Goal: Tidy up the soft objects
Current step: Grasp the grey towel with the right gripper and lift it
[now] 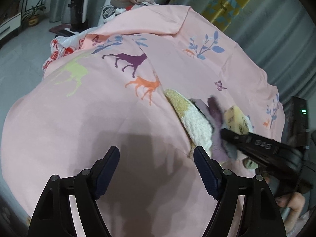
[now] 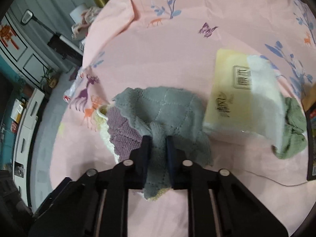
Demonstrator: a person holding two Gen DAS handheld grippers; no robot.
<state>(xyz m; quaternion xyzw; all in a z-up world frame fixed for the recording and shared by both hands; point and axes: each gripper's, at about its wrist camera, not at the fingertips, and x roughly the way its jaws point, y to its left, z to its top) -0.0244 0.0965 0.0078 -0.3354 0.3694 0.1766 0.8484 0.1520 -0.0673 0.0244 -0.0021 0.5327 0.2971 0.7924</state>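
Right hand-held gripper (image 2: 158, 144) clamped on the grey cloth (image 2: 167, 106), which drapes forward of its fingers over the purple cloth (image 2: 122, 132) on the pink sheet (image 2: 158, 55); left hand-held gripper (image 1: 156, 167), fingers apart, hovers empty just left of the pile.

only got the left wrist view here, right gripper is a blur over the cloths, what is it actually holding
Observer: The right gripper is shut on the grey cloth, pinching a bunched fold between its fingers.
Operator: anything under that cloth
Observer: A purple cloth lies partly beneath its left edge, on the pink sheet.
Operator: whats past the yellow pack
Observer: A white cloth overlaps the yellow pack, and a green cloth lies bunched on its far right side.
Operator: and my left
Observer: The left gripper is open, holding nothing.
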